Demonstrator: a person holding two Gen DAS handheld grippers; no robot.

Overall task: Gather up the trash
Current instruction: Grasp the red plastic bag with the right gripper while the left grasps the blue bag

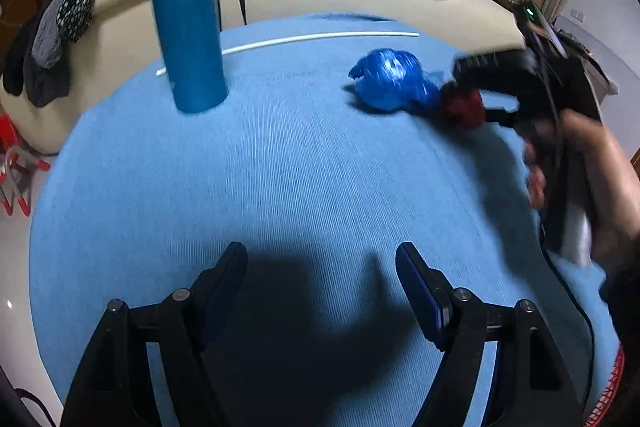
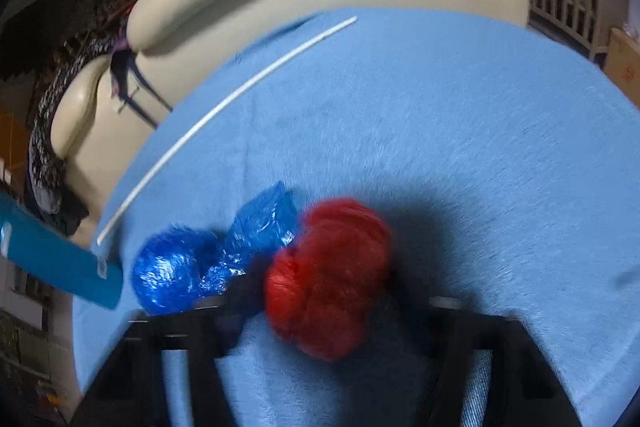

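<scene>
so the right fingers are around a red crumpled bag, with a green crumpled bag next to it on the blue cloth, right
Not quite: the bag next to the red crumpled bag is blue, not green. The right wrist view shows it. The rest holds: both sit on the blue cloth, the red one between the right fingers.

Dim room, hard dark shadows, motion blur, fisheye-bent edges.

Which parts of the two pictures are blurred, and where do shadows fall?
Left wrist view: the right gripper and hand are smeared; a dark shadow lies between the left gripper's fingers. Right wrist view: the red bag is blurred, casting a shadow on the blue cloth.
</scene>
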